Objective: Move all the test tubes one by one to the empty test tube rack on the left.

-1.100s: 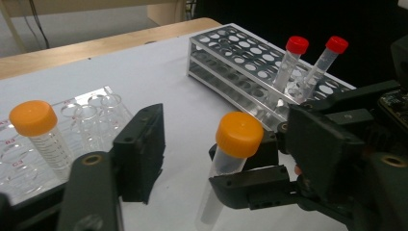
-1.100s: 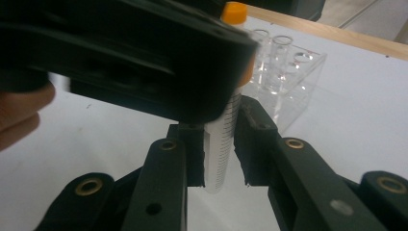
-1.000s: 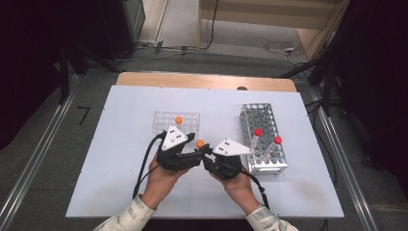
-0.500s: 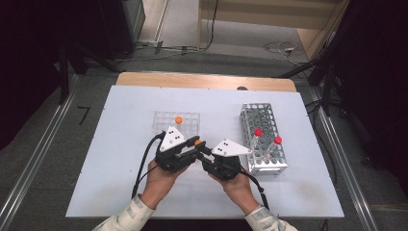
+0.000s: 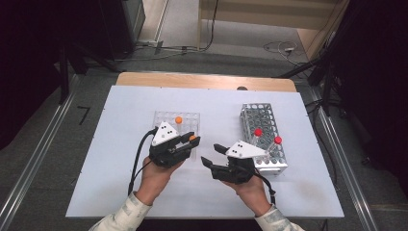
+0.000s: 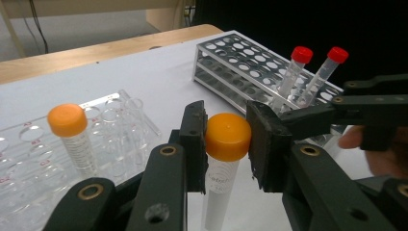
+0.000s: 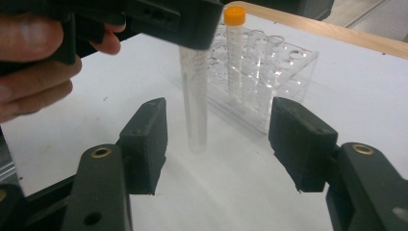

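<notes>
The clear plastic tube with the orange cap [image 6: 226,137] hangs above the table, clamped at its cap by the left gripper [image 5: 185,141]. The right gripper [image 5: 211,155] has just been opening, nothing between its jaws. Handover done; seating in the clear plastic rack [image 5: 190,118], beside the one tube already standing there, likely remains.

High view: overhead, looking forward and down over whole table [image 5: 120,192]. Gripper views: close, low, facing across clear rack [image 6: 29,144] from opposite sides; both share orange-capped tube [image 6: 226,144] beside it.
</notes>
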{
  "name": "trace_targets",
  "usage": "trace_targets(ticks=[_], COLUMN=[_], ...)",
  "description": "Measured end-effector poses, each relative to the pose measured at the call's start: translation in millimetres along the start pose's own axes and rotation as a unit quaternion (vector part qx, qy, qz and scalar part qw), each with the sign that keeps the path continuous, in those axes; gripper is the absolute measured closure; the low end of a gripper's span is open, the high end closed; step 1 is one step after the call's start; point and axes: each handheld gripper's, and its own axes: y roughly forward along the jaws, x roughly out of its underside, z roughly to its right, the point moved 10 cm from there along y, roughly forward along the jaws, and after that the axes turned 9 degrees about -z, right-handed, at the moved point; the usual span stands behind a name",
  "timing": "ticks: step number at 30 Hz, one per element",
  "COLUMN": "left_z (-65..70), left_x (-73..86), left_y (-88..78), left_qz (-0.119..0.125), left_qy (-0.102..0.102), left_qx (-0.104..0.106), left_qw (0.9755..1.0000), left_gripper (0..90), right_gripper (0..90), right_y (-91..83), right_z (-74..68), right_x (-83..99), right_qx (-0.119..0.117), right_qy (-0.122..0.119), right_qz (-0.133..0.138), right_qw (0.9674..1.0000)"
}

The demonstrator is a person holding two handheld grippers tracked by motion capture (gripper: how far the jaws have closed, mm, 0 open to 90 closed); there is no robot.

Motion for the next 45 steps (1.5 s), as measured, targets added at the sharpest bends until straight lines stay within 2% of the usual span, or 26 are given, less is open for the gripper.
trace_targets(ticks=[6, 9, 16, 20, 26, 30, 37, 45], left_z=[-11.2, -15.2, -22.9, -29.7, -41.4, -52.8, -70.5, -86.0], left_x=[-3.5, -5.7, -4.9, -6.7, -13.6, -17.8, -28.7, -44.1], left_y=[-6.4, -9.9, -10.7, -13.1, -20.2, -24.6, -33.9, -31.1], left_qz=[0.006, 0.011, 0.005, 0.007, 0.017, 0.022, 0.037, 0.038], left_qy=[-0.008, -0.012, -0.014, -0.019, -0.029, -0.038, -0.056, -0.057], left_qx=[-0.010, -0.013, -0.017, -0.024, -0.034, -0.045, -0.060, -0.082], left_qw=[0.9999, 0.9998, 0.9997, 0.9995, 0.9989, 0.9980, 0.9959, 0.9942], left_gripper=[70.6, 70.6, 70.6, 70.6, 70.6, 70.6, 70.7, 70.7], right_gripper=[33.7, 33.1, 31.8, 30.8, 24.5, 23.8, 23.8, 23.8], right_y=[-12.1, -17.6, -27.1, -33.3, -40.6, -45.0, -44.3, -43.1], right_z=[5.7, 9.6, 14.8, 17.2, 27.0, 31.7, 32.8, 32.5], right_x=[19.1, 24.3, 34.3, 36.8, 41.5, 41.8, 43.7, 44.4], right_qx=[0.009, 0.013, 0.021, 0.019, 0.029, 0.027, 0.027, 0.026], right_qy=[0.005, 0.005, 0.002, 0.004, 0.021, 0.033, 0.035, 0.035], right_qz=[-0.008, -0.010, -0.009, -0.005, -0.002, 0.004, 0.002, -0.001], right_qw=[0.9999, 0.9999, 0.9997, 0.9998, 0.9994, 0.9991, 0.9990, 0.9990])
